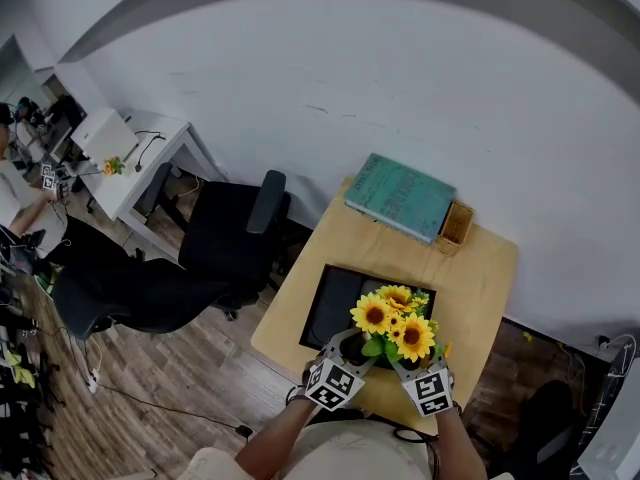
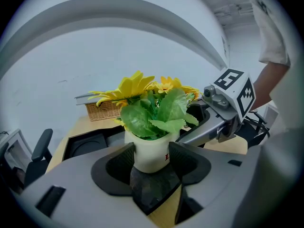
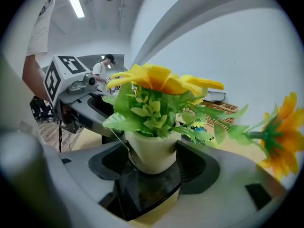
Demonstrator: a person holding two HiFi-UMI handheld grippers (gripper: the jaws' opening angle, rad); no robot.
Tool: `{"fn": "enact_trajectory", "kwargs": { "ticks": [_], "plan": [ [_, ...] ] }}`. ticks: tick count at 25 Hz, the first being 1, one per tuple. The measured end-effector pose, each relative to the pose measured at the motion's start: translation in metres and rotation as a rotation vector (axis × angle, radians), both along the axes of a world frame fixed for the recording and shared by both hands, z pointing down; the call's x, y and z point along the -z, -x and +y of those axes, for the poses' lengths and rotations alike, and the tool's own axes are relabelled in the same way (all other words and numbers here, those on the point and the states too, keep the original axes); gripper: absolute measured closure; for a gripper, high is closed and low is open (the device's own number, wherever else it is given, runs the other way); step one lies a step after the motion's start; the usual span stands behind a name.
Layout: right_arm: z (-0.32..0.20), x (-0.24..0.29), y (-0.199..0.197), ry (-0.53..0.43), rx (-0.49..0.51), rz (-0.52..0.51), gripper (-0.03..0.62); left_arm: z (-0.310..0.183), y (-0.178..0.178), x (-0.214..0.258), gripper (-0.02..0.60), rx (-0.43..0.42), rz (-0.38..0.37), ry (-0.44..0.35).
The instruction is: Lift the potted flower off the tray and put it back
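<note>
The left gripper (image 2: 151, 163) and right gripper (image 3: 154, 161) are both clenching the potted flower (image 1: 395, 323) by its smooth, round white pot (image 2: 148, 148), which is sitting between their ribbed black jaws. The black tray (image 1: 330, 303) is lying beyond the left jaws. Bare wooden surface (image 1: 480, 288) is lying open beyond the right jaws. I cannot tell whether the pot is touching the tray.

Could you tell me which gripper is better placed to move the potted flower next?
Neither left nor right alone: the left gripper and right gripper each clamp the white pot, one from either side, so both should probably move it together.
</note>
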State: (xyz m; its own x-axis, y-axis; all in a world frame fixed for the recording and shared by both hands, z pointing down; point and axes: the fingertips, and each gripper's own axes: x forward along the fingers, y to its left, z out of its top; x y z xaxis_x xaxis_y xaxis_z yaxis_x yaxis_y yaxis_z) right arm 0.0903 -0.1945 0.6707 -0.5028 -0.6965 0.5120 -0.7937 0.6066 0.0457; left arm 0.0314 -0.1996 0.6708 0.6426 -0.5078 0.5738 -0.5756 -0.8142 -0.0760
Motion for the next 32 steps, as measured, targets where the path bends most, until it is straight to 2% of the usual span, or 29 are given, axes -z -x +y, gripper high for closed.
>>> {"fn": "enact_trajectory", "kwargs": {
  "ticks": [11,19,32],
  "plan": [
    [0.000,0.000,0.002,0.000,0.003,-0.009,0.264,0.000,0.001,0.001,0.342,-0.002,0.002,-0.009],
    [0.006,-0.002,-0.007,0.009,-0.032,-0.019,0.263,0.005,0.001,0.003,0.337,-0.020,0.020,-0.004],
    [0.042,-0.002,-0.017,0.024,-0.074,-0.005,0.263,0.034,0.033,0.008,0.336,0.030,0.038,-0.005]
  ]
}}
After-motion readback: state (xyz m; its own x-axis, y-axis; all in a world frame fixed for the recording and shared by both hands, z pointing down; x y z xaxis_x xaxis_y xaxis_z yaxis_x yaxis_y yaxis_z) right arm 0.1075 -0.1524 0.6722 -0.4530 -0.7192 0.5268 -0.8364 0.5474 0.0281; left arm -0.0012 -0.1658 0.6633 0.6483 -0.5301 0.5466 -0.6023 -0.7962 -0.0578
